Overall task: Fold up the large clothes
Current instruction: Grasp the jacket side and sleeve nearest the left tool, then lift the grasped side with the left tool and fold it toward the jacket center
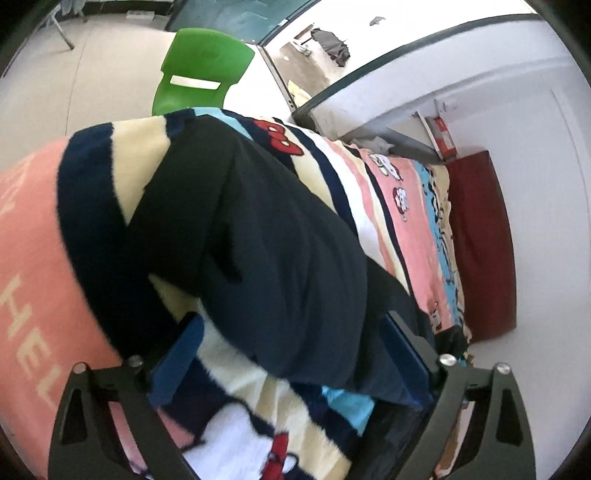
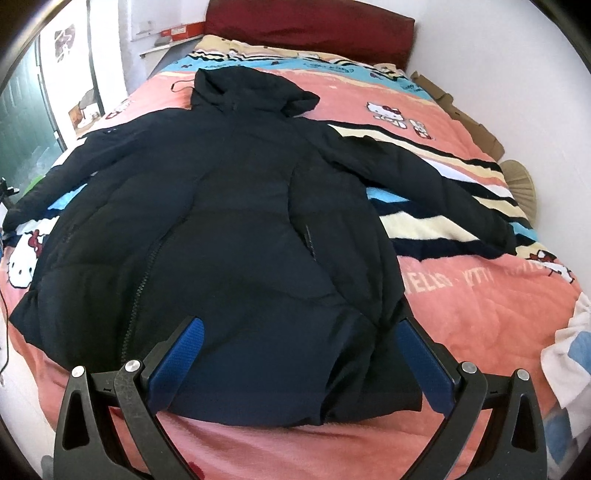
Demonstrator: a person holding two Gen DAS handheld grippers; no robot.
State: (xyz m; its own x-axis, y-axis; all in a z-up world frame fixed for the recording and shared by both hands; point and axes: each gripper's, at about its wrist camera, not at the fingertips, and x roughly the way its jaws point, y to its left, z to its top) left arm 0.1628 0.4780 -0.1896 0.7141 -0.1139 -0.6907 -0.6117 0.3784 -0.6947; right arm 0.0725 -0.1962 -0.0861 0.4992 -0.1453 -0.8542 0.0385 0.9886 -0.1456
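A large dark navy hooded puffer jacket point(image 2: 229, 206) lies spread flat on a bed, hood toward the headboard, both sleeves stretched outward. My right gripper point(image 2: 295, 339) is open, its blue-padded fingers point(image 2: 181, 354) straddling the jacket's bottom hem, just above the cloth. In the left wrist view, my left gripper point(image 1: 291, 350) is open over the end of one jacket sleeve point(image 1: 258, 236), which runs between its fingers point(image 1: 177, 358). Neither gripper holds cloth.
The bed is covered by a pink striped cartoon blanket point(image 2: 480, 295). A dark red headboard point(image 2: 310, 26) stands at the far end, against a white wall. A green plastic chair point(image 1: 199, 70) stands beside the bed. A white cloth point(image 2: 569, 354) lies at the right edge.
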